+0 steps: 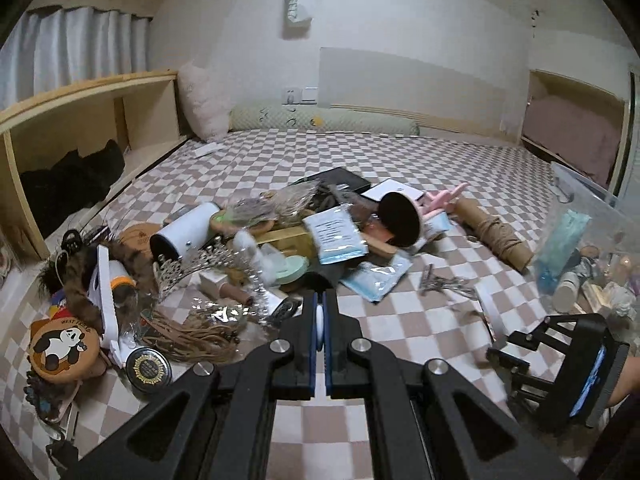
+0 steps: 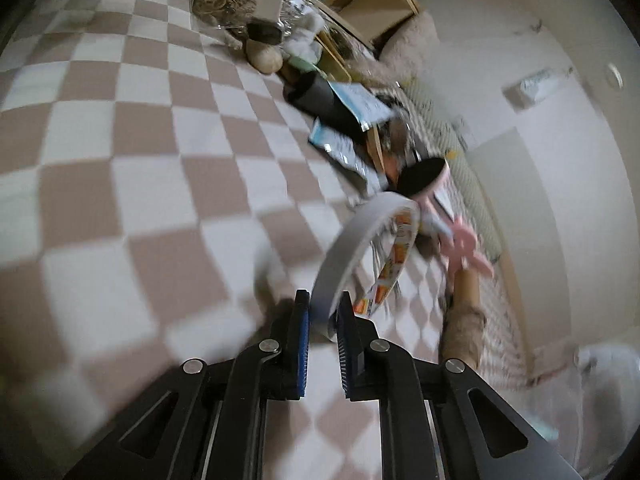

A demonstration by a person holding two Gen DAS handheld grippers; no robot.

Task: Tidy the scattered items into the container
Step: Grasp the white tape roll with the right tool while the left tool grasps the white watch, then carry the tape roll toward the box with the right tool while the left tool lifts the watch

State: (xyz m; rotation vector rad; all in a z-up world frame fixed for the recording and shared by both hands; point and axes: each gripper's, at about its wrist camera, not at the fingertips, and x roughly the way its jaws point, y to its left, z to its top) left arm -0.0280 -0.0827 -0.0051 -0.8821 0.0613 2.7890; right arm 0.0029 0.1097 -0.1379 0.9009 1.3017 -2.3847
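Observation:
A heap of scattered items lies on the checkered bed: a white cylinder [image 1: 186, 232], mask packets [image 1: 336, 234], a silver tiara [image 1: 200, 264], a panda pouch [image 1: 64, 344], a round black tin [image 1: 149, 369]. A clear plastic container [image 1: 592, 248] with several items inside stands at the right. My left gripper [image 1: 320, 304] is shut on a thin white disc-like piece [image 1: 319, 326], above the near edge of the heap. My right gripper [image 2: 323, 304] is shut on a white curved band with an orange printed card [image 2: 362, 248]; it also shows in the left wrist view [image 1: 560, 356], near the container.
A wooden shelf [image 1: 80, 120] runs along the bed's left side. Pillows [image 1: 208, 100] lie at the headboard wall. A twine-wrapped cardboard roll [image 1: 496, 232] and metal hair clips [image 1: 444, 280] lie between heap and container. A pink toy [image 2: 464, 244] lies beyond the band.

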